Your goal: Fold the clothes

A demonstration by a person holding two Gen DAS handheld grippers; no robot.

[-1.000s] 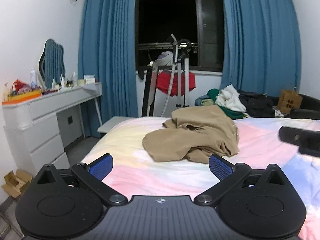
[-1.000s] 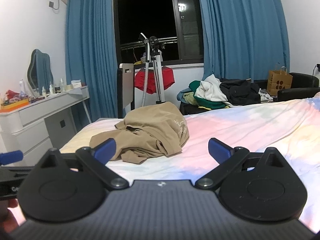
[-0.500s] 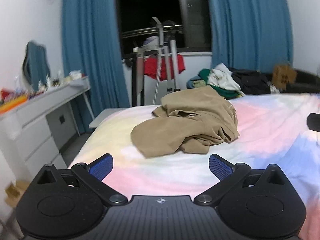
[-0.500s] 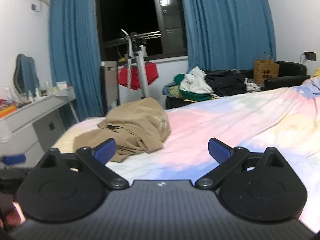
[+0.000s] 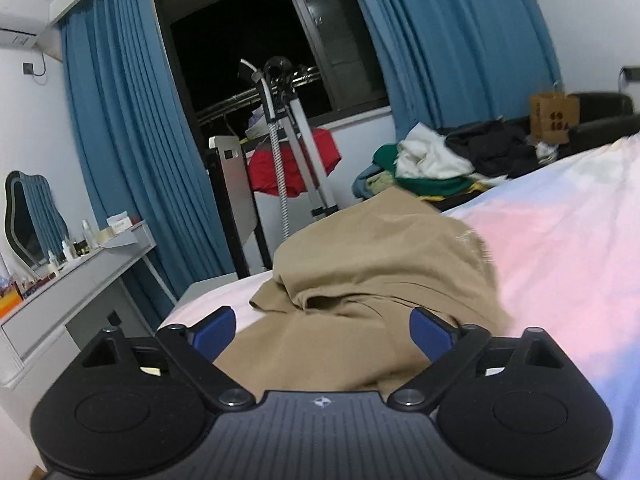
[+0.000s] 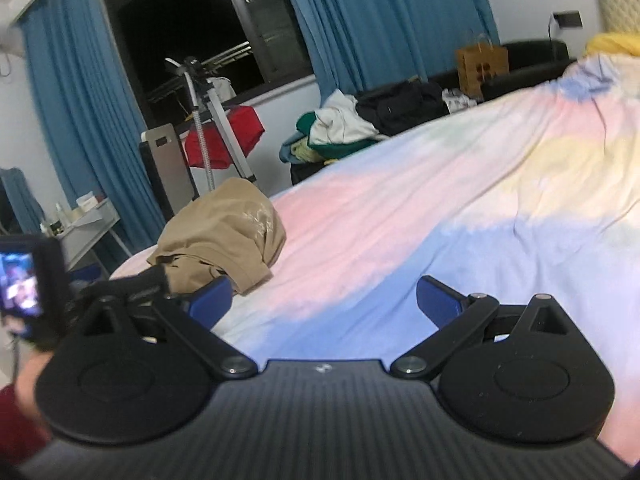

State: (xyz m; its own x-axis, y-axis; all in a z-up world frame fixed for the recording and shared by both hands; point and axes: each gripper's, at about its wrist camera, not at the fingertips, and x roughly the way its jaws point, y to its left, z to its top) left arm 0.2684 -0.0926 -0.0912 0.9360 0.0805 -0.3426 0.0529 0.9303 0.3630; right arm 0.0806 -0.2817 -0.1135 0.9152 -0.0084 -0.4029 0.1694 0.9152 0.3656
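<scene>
Jaws spread wide on both tools, gripping nothing: the left gripper (image 5: 322, 330) hangs low over a crumpled tan garment (image 5: 372, 280), its blue pads (image 5: 212, 330) framing the nearest fold, while the right gripper (image 6: 323, 300) hovers above bare bedsheet (image 6: 460, 200), well apart from the cloth, with the garment (image 6: 224, 236) off to its left. Heaped rather than spread, the tan piece lies near the corner of the bed, bunched into soft ridges with one flat flap trailing toward the left tool and a hemmed edge curling at its near side; a faint pale print shows on its upper surface. Pastel pink, blue and yellow patches colour the sheet beneath it. Behind the bed stand blue curtains (image 5: 132, 152) around a dark window, a garment steamer (image 5: 276, 148) with a red cloth (image 5: 296, 168) draped behind it, a pile of mixed clothes (image 5: 440, 164) and a brown paper bag (image 5: 554, 118); a white dresser (image 5: 76, 280) carries bottles at left
</scene>
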